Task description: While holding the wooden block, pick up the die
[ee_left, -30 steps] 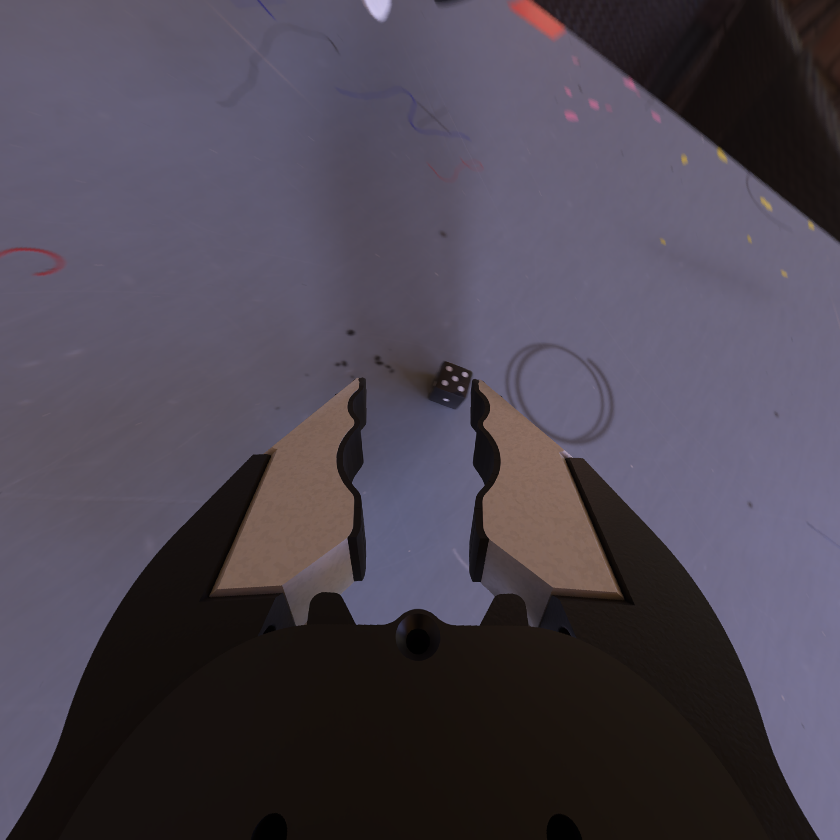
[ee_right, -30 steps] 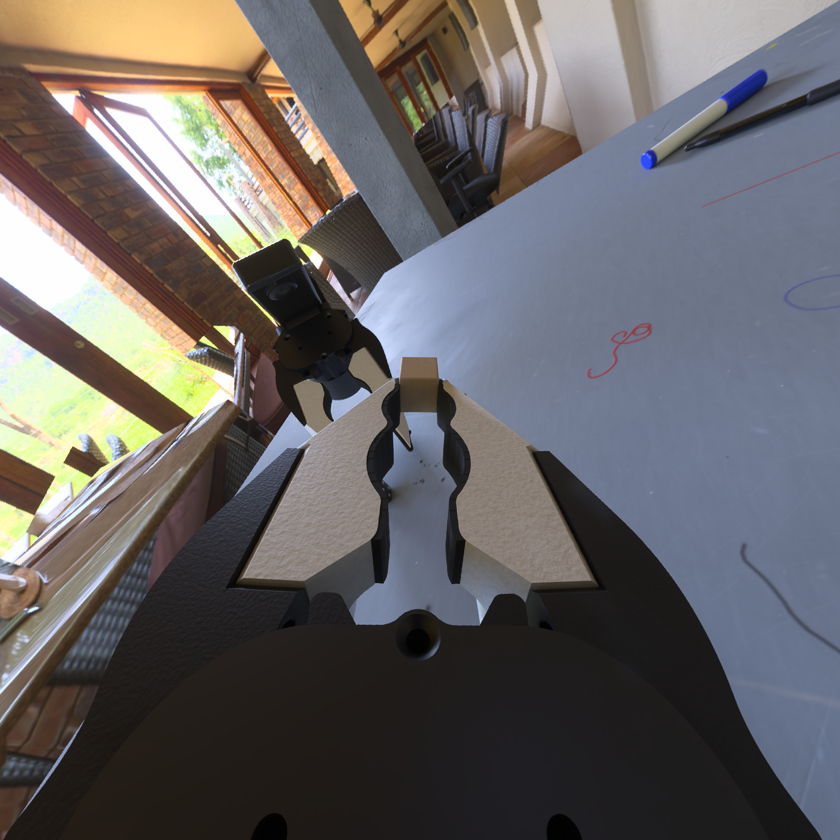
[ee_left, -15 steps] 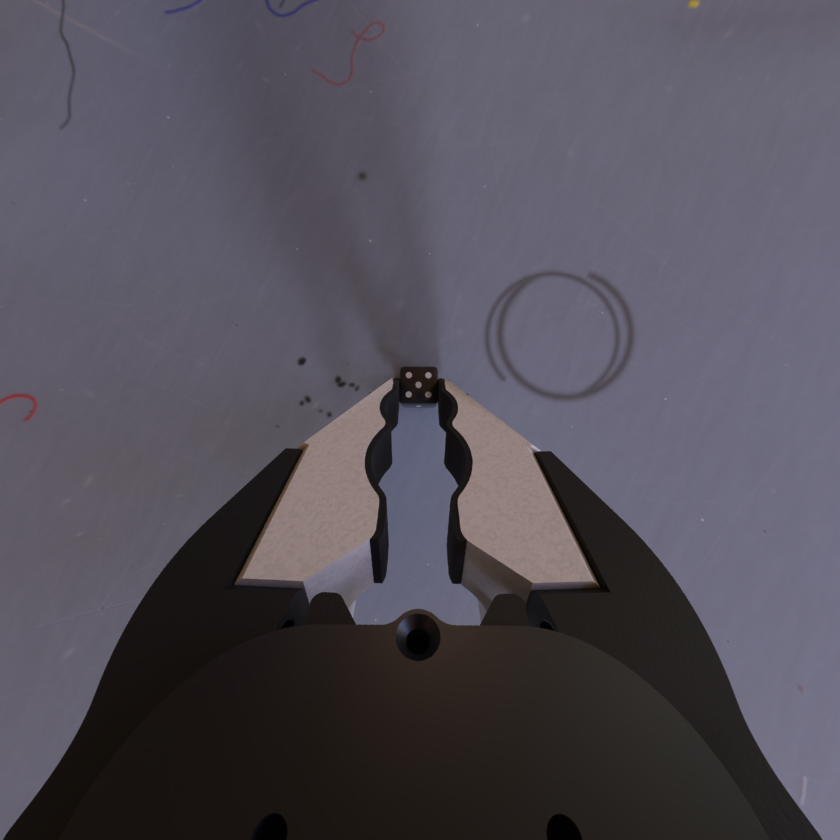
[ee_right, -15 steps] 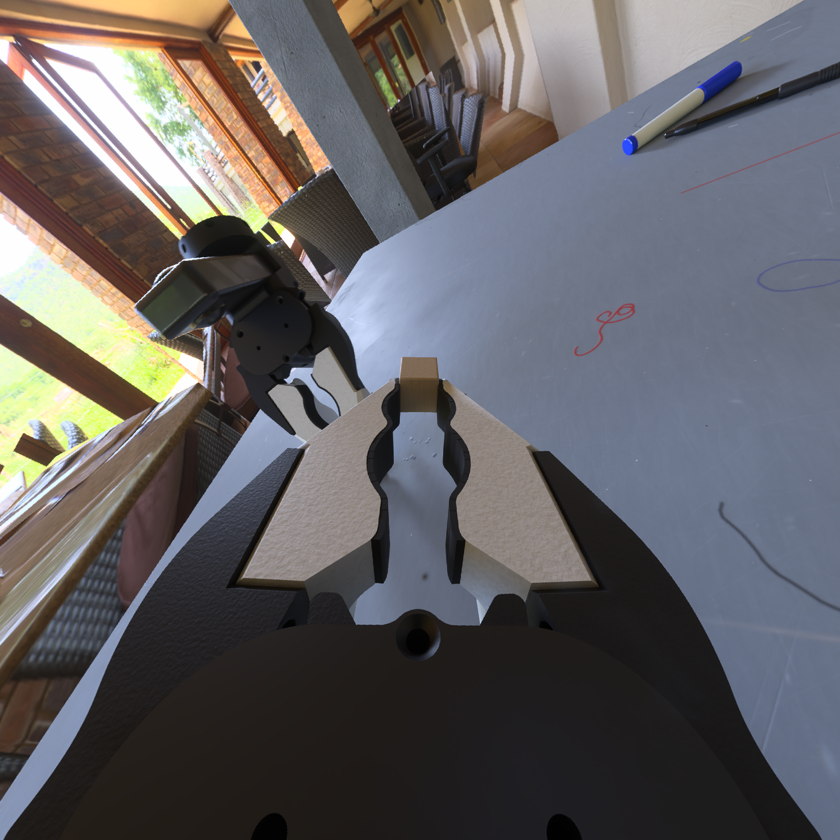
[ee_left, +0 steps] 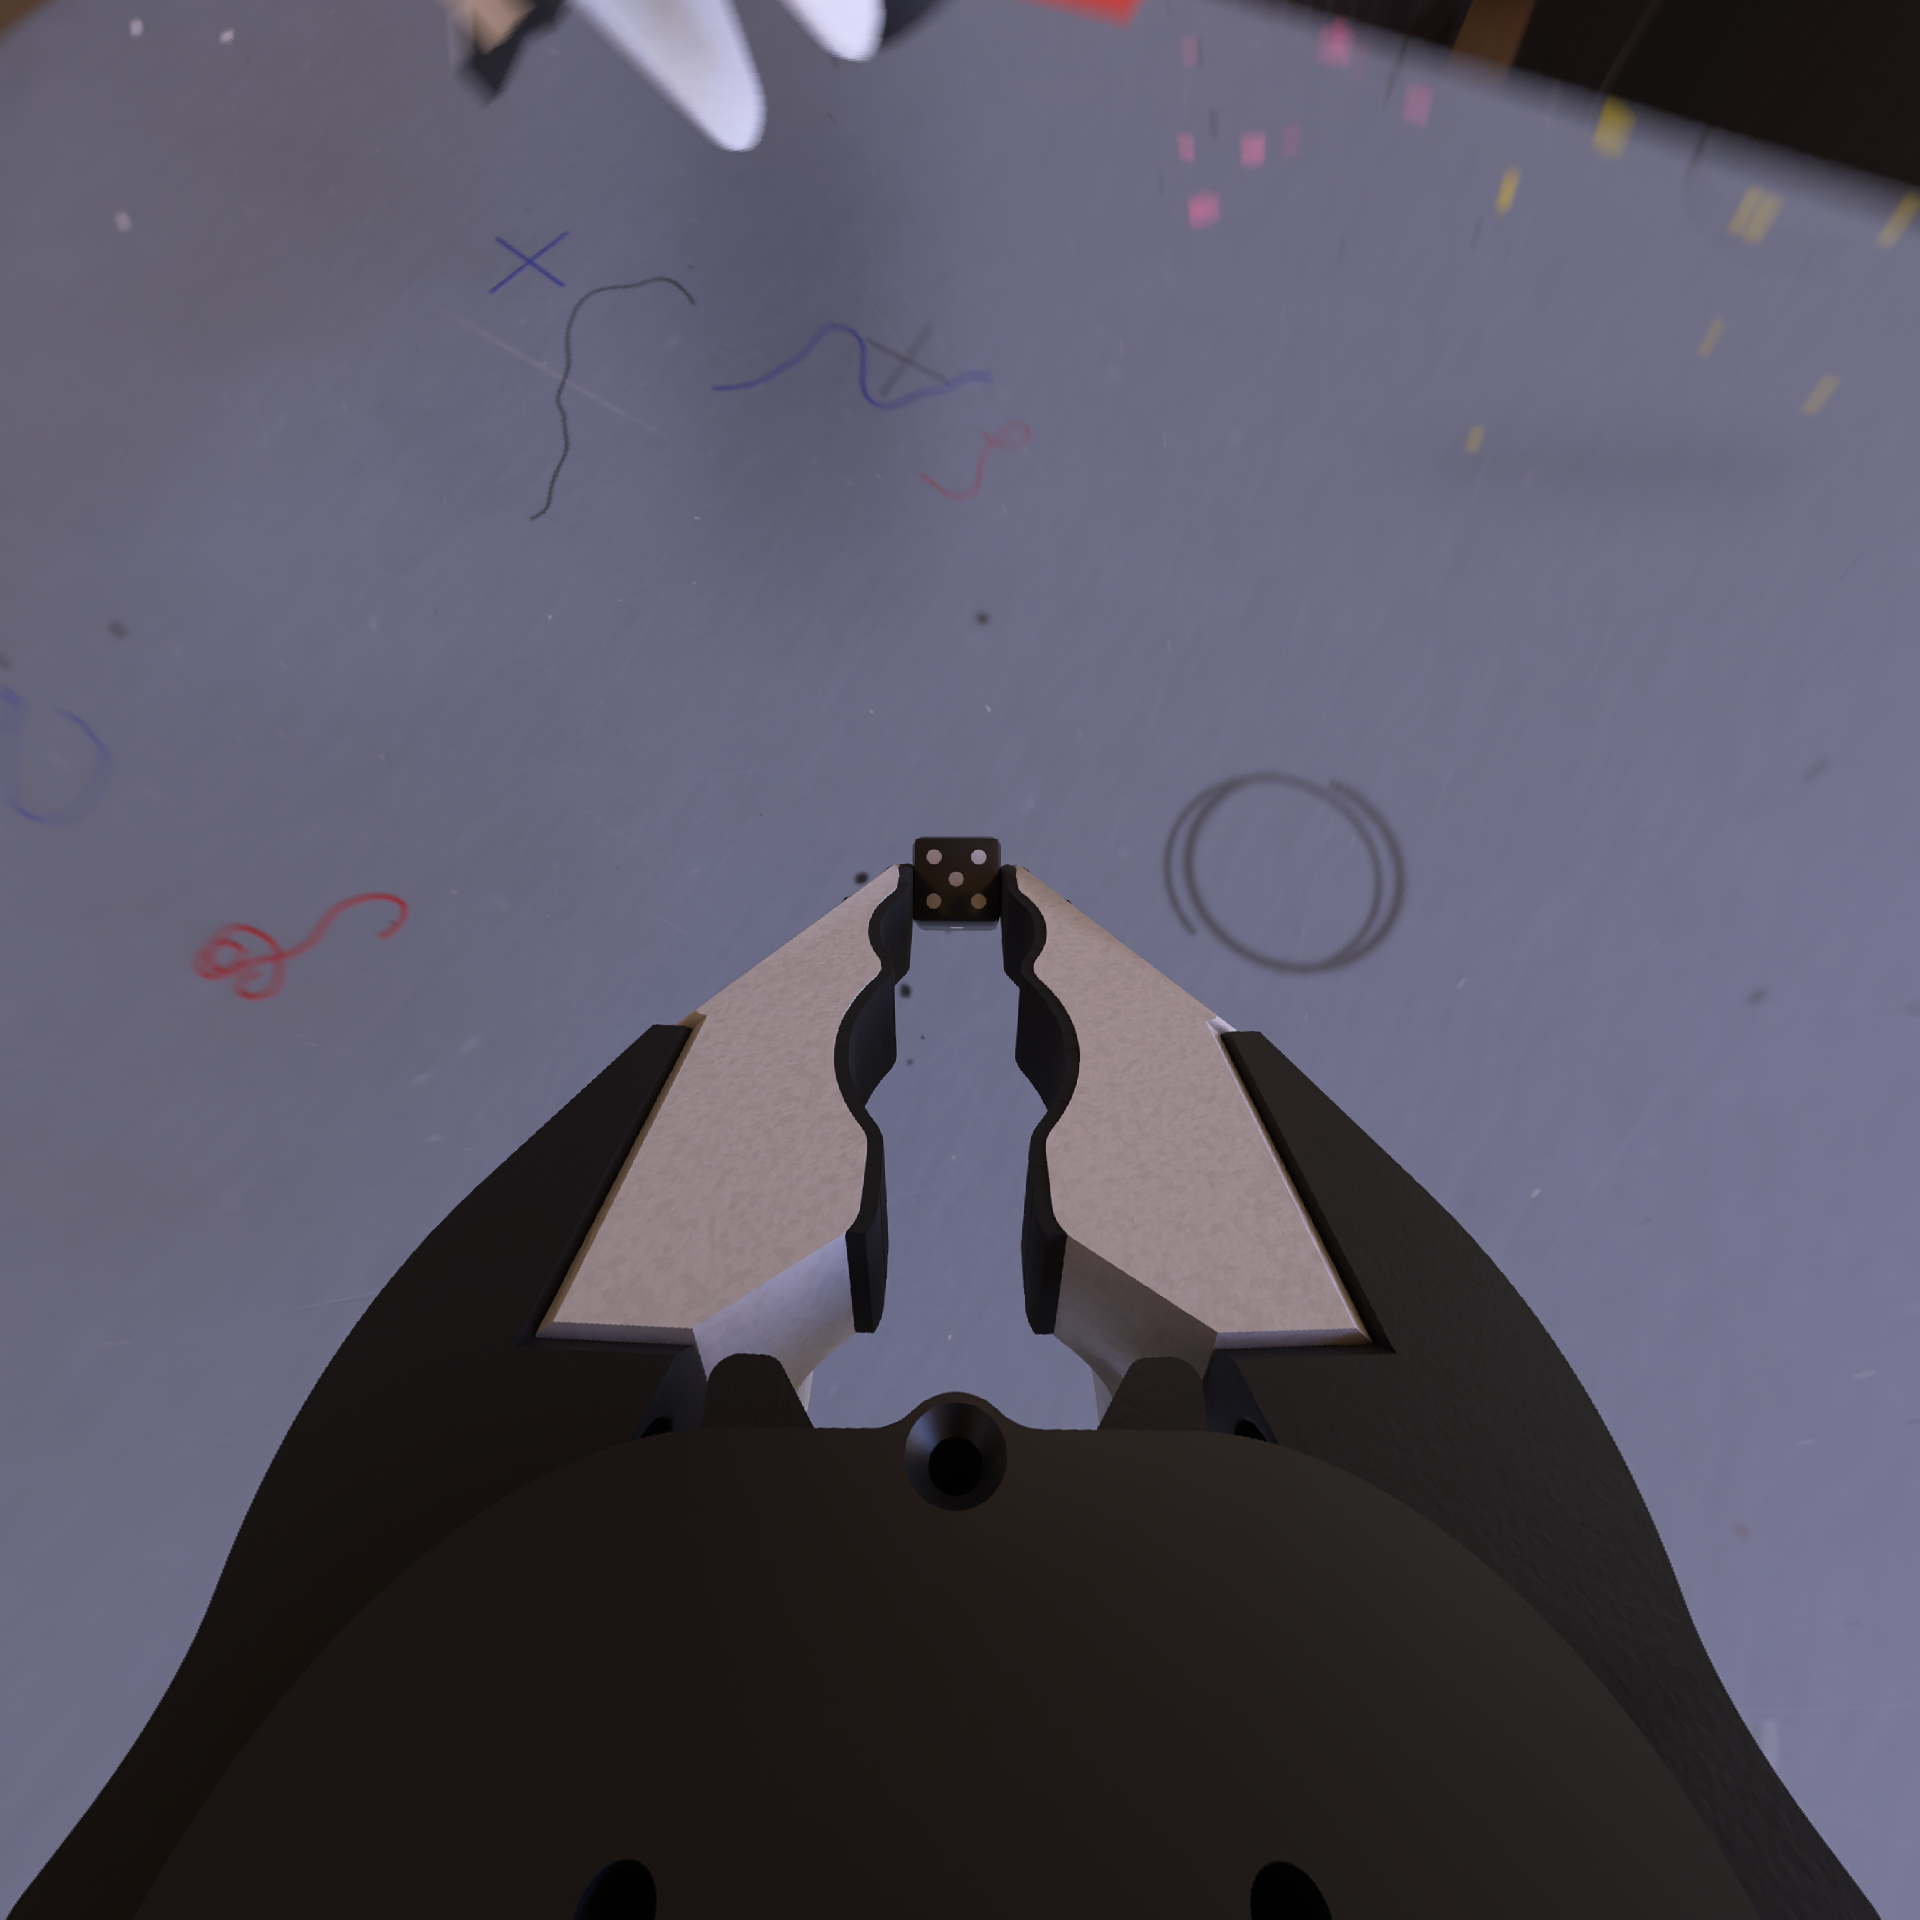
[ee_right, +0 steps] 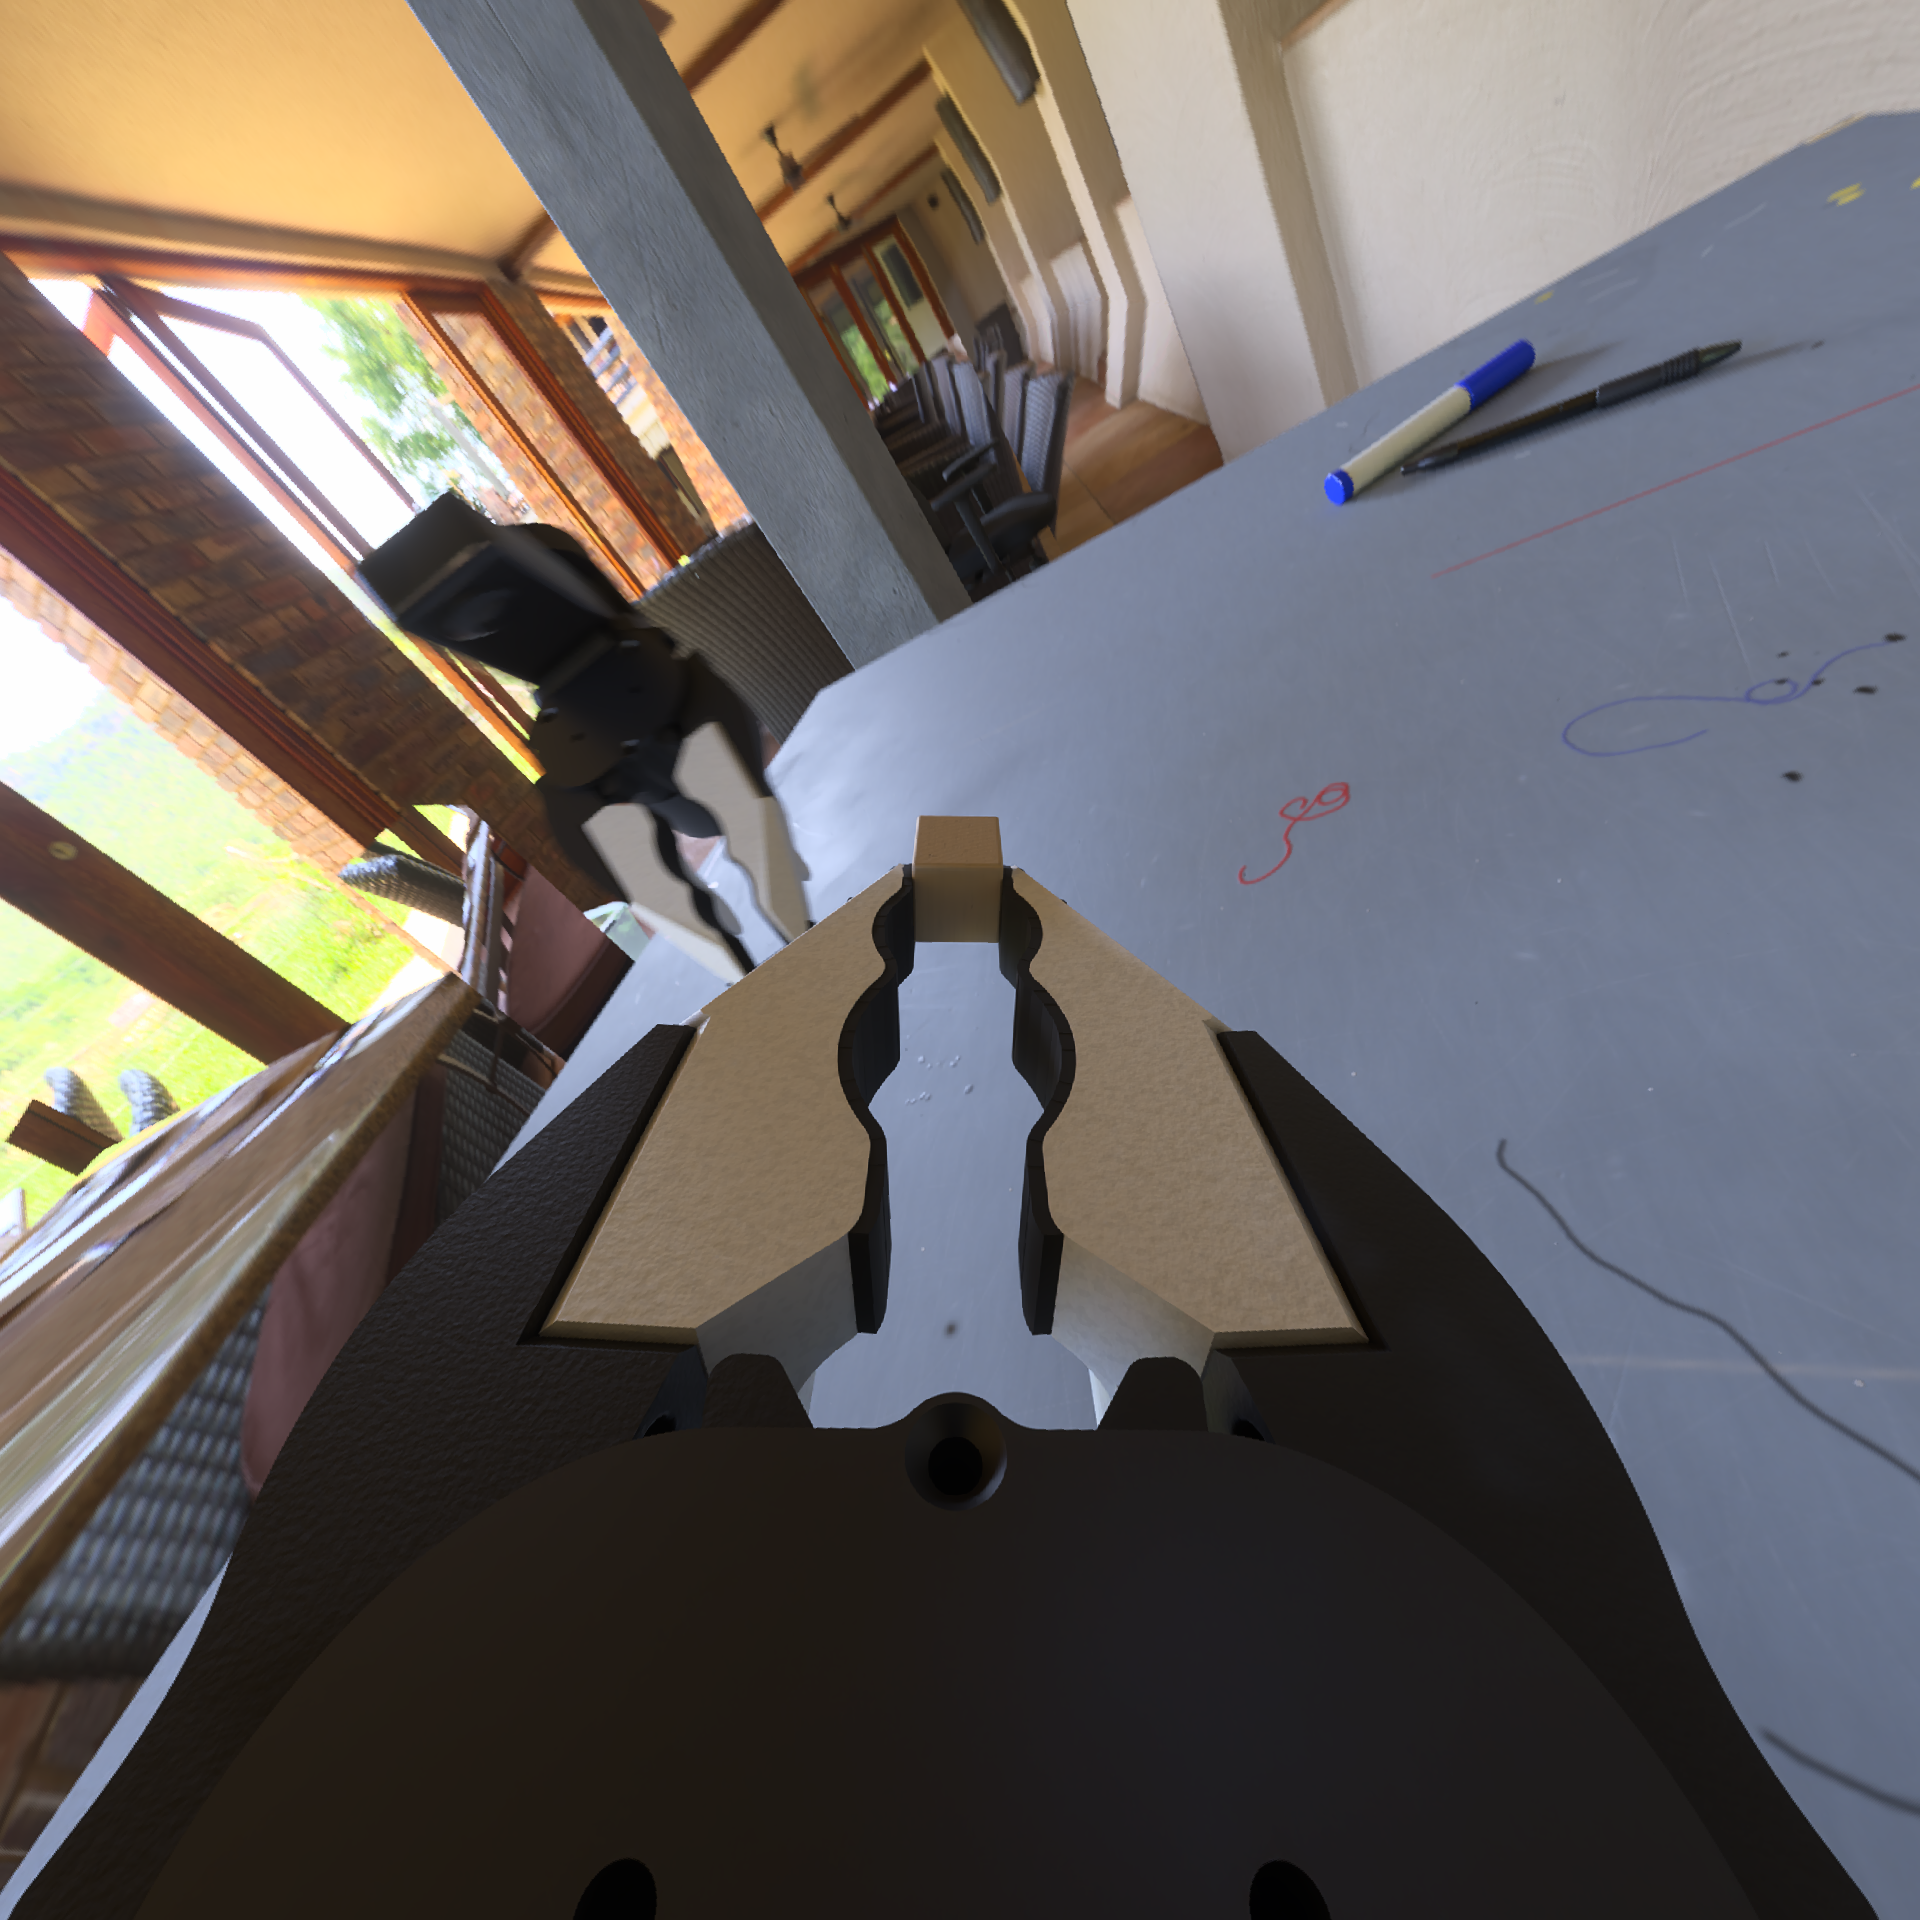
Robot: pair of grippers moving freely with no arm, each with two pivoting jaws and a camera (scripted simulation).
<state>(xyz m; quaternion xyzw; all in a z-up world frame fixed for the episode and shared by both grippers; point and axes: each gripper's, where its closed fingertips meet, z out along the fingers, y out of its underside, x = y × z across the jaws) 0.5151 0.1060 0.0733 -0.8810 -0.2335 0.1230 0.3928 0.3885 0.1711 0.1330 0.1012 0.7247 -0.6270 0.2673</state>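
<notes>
Your grey tabletop [ee_left: 1558,644] fills the left wrist view, marked with scribbles: a double black ring [ee_left: 1283,871] at 3 o'clock from the jaw tips and a red curl [ee_left: 296,943] at 9 o'clock. In the right wrist view the same tabletop [ee_right: 1455,987] slopes up toward 1 o'clock, with a veranda of brick walls and windows off toward 10 o'clock.

Your left gripper [ee_left: 956,883] points forward and down at the tabletop, its tan fingers [ee_left: 758,1122] converging toward 12 o'clock. Its jaws are nearly closed, clamped at the very tips on the die [ee_left: 956,880], which sits squarely between them with a five-pip face toward the camera. You cannot tell from this view alone whether the die is clear of the tabletop.

Your right gripper [ee_right: 958,894] is tilted steeply, looking along the tabletop rather than down at it. Its jaws are likewise narrowed, gripping the wooden block [ee_right: 958,878] at the tips, the block standing a little proud of them toward 12 o'clock. In this view the left gripper [ee_right: 727,914] appears at 10 o'clock of the block, blurred, fingers angled downward.

At 1 o'clock lie a blue-capped marker [ee_right: 1429,421] and, just beside it, a black pen [ee_right: 1569,405].
</notes>
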